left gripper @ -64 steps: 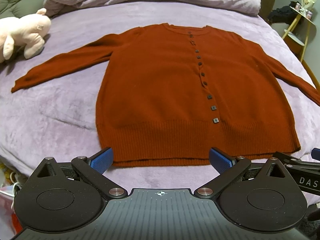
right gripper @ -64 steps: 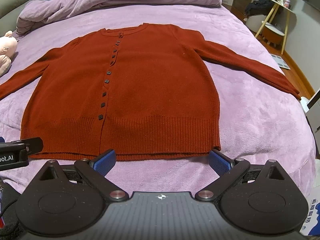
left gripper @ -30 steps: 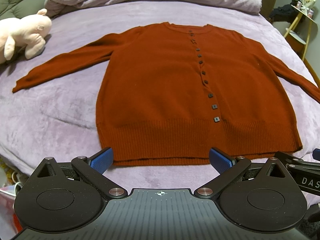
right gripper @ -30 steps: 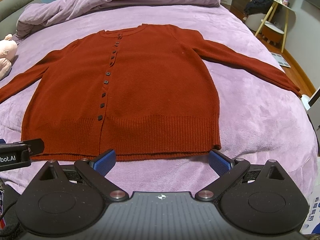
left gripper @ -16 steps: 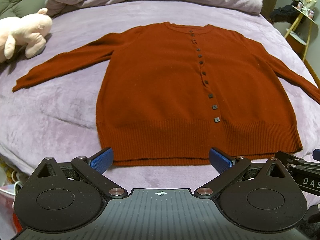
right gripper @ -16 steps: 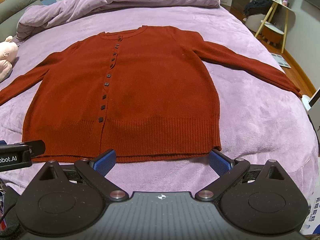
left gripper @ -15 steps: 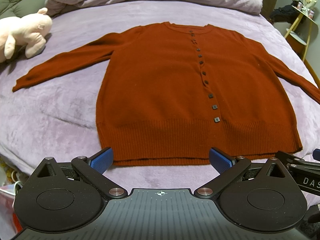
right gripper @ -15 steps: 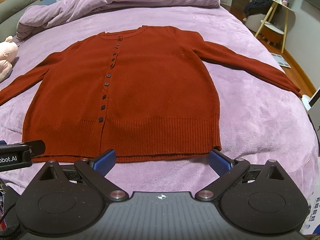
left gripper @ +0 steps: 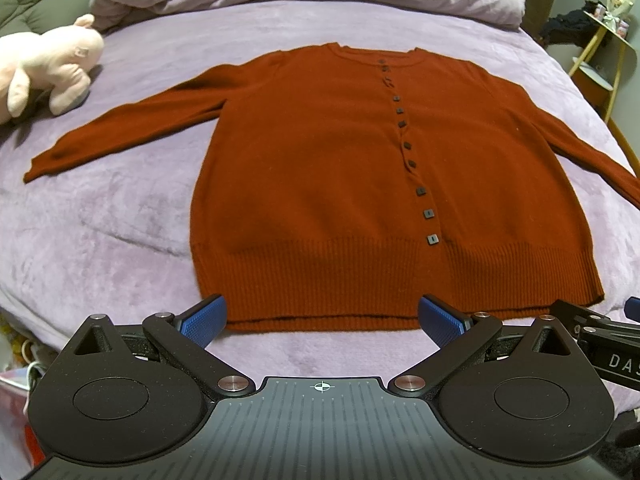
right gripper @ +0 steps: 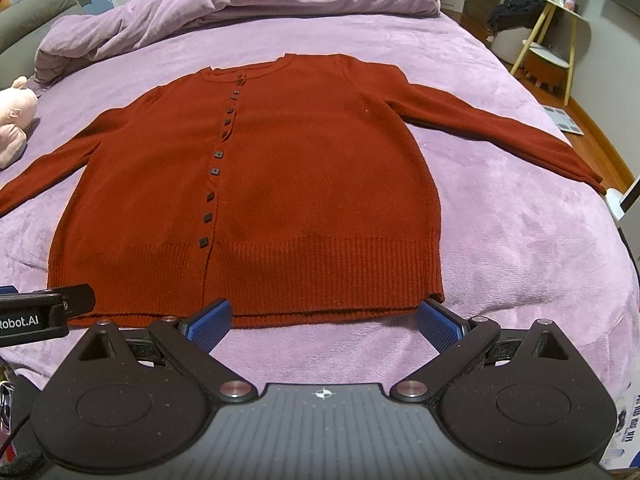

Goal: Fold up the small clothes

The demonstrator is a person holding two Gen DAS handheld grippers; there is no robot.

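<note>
A rust-red buttoned cardigan (left gripper: pixel 320 184) lies flat, front up, on the purple bed (left gripper: pixel 112 216), sleeves spread to both sides. It also shows in the right wrist view (right gripper: pixel 304 184). My left gripper (left gripper: pixel 322 318) is open and empty, hovering just short of the hem's left half. My right gripper (right gripper: pixel 324 322) is open and empty, just short of the hem's right half. The right gripper's body shows at the right edge of the left wrist view (left gripper: pixel 600 344). The left gripper's body shows at the left edge of the right wrist view (right gripper: pixel 40 312).
A pink plush toy (left gripper: pixel 48 68) lies at the far left of the bed. A bunched purple duvet (right gripper: pixel 248 0) lies across the head of the bed. A yellow-legged side table (right gripper: pixel 556 40) stands beside the bed on the right, with wooden floor below.
Both grippers stay open near the hem. The right wrist view has drifted slightly, with the cardigan a little lower in frame; the left view is nearly unchanged.
</note>
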